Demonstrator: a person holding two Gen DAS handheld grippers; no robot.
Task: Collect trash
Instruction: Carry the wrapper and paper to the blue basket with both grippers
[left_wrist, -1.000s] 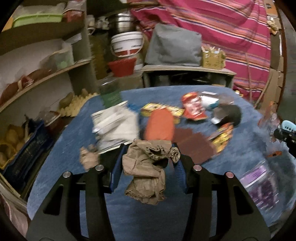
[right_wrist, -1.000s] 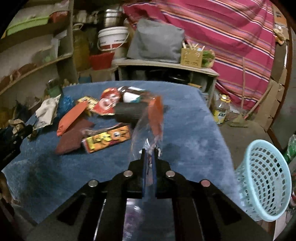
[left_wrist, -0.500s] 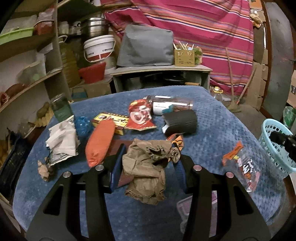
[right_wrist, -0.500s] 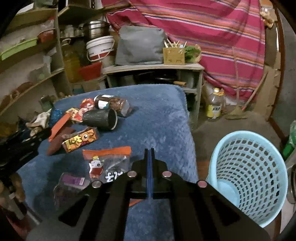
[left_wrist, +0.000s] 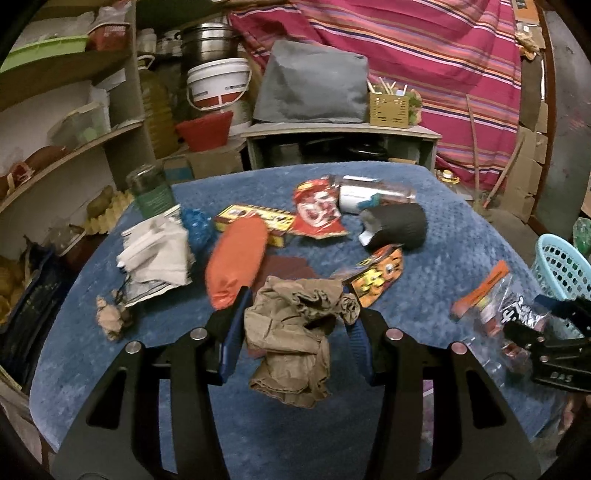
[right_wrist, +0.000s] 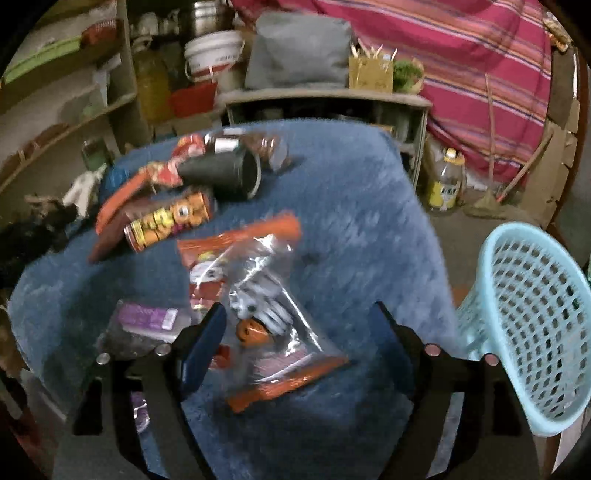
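My left gripper (left_wrist: 295, 325) is shut on a crumpled brown paper bag (left_wrist: 295, 328) and holds it above the blue table (left_wrist: 443, 221). My right gripper (right_wrist: 299, 328) is open, its jaws wide apart on either side of a clear plastic bag with orange strips (right_wrist: 255, 291) that lies on the table (right_wrist: 351, 192); that bag also shows in the left wrist view (left_wrist: 491, 299). A light blue mesh trash basket (right_wrist: 535, 325) stands on the floor right of the table, also in the left wrist view (left_wrist: 561, 266).
On the table lie an orange pouch (left_wrist: 236, 258), white crumpled paper (left_wrist: 155, 251), a red wrapper (left_wrist: 317, 210), a black cup on its side (left_wrist: 399, 229), an orange-yellow packet (right_wrist: 170, 221) and a purple packet (right_wrist: 147, 317). Shelves (left_wrist: 55, 166) stand left.
My right gripper has opened from shut and come down over the clear plastic bag. The left wrist view has swung a little left; the paper bag stays gripped.
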